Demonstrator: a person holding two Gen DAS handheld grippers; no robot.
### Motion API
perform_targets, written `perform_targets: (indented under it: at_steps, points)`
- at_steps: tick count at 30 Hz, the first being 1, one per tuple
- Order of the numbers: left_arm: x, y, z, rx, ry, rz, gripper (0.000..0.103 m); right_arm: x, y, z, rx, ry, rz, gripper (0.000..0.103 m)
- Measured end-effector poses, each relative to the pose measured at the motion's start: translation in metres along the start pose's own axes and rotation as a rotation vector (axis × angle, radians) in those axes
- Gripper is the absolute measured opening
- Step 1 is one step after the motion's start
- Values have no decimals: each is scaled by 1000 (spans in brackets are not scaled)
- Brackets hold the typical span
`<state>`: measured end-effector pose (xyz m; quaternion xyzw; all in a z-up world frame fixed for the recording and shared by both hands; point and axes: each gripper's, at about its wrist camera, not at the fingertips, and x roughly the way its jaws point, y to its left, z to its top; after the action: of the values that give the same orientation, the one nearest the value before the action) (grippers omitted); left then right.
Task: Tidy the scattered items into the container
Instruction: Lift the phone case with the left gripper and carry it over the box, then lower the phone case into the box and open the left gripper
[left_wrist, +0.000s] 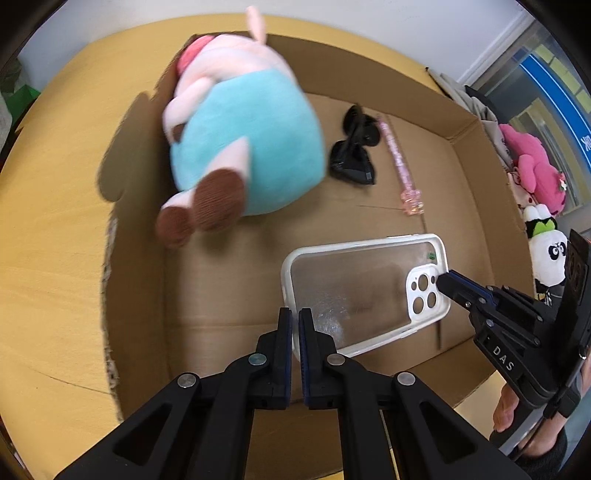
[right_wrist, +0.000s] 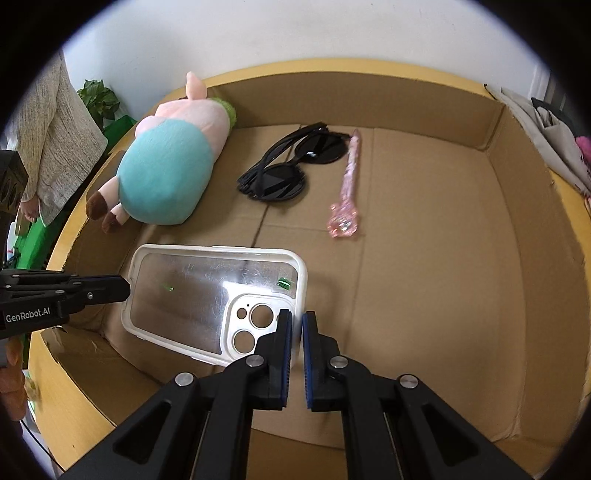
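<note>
Left gripper: fingers nearly together, a thin gap between the pads, nothing in it; tips just over the near-left rim of the case.
Right gripper: fingers likewise almost closed and empty, tips at the camera-cutout corner of the case; whether they touch it, I cannot tell.
Case: clear phone case with a white rim, lying flat on the box floor between the two grippers.
Box: shallow open cardboard box on a yellow table; everything named here lies inside it.
Pen: pink, beyond the case, just right of the sunglasses.
Sunglasses: black, folded, between the pen and the plush.
Plush: pink pig in a teal dress, lying at the far-left wall, feet toward the case.
</note>
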<state>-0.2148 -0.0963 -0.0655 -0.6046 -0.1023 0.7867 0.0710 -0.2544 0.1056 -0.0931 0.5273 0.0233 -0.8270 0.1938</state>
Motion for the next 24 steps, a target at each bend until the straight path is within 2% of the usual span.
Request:
perform_targets:
  at_steps: [16,24]
  points:
    - [21,22,11,-19,44,117,2,18,27,5,88,34,-23,5]
    - [25,24,15,-20,35,131,3,24,38,9,85,47,-70,6]
